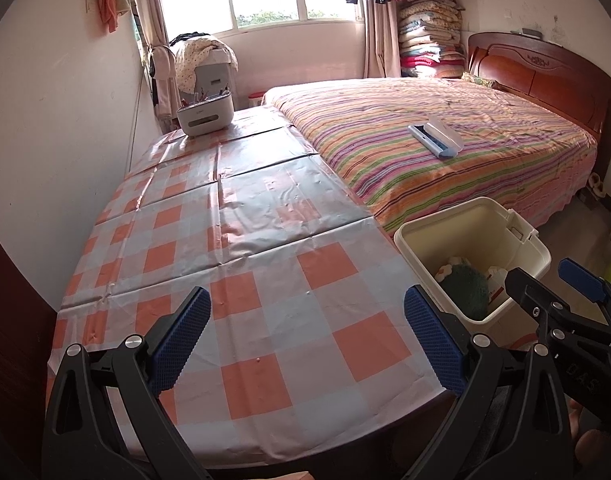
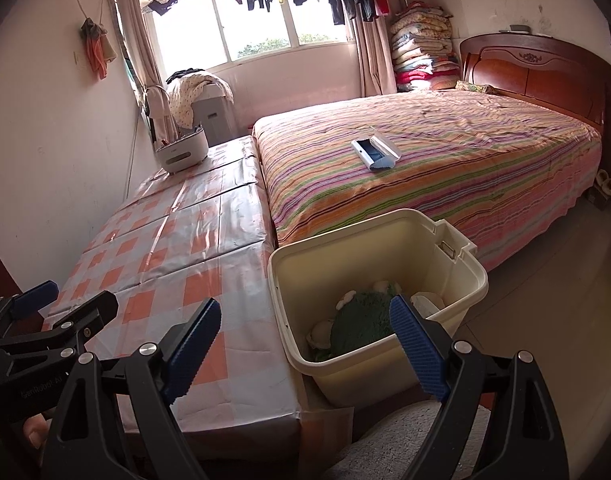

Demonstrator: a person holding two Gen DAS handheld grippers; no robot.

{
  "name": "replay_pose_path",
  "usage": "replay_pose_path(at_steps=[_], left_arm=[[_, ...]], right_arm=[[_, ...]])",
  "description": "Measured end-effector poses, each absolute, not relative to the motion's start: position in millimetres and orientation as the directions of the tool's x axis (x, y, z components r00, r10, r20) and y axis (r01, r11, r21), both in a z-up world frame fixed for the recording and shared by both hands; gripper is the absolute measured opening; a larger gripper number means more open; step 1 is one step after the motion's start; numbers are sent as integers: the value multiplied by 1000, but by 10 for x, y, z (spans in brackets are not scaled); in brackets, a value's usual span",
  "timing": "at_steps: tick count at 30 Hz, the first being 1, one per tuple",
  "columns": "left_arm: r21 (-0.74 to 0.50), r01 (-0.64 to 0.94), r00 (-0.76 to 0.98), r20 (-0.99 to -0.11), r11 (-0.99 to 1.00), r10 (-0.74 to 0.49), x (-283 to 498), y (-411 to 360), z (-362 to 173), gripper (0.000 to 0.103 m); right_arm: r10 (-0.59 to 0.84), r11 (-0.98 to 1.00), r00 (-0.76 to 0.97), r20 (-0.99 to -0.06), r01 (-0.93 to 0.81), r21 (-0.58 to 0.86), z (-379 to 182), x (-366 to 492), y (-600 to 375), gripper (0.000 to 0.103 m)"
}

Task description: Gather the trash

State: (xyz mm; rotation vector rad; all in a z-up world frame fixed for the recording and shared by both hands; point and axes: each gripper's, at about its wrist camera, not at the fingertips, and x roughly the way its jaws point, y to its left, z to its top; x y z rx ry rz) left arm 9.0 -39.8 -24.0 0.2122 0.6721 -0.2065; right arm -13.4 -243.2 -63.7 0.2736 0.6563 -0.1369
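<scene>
Hovering over checked tablecloth, left gripper spread wide, empty, tilted downward; no trash visible on it. Cream bin stands right of table, green fuzzy item inside. Right gripper nearer, spread, empty, angled down over bin's near rim

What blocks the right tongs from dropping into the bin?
Nothing visible. The right tongs stand open and empty, just above the near rim of the bin. The bin has no lid on and holds only a green item at the bottom.
</scene>
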Motion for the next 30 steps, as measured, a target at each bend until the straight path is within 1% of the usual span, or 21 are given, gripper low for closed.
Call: replay_pose_path(at_steps=[14, 30], left_arm=[[126, 276, 746, -653, 953, -129, 133, -486, -280, 96], [127, 344, 724, -667, 930, -176, 105, -704, -293, 96]], right_arm=[[-38, 950, 773, -634, 224, 217, -714, -94, -2514, 84], [-51, 941, 766, -641, 252, 227, -762, -108, -2637, 84]])
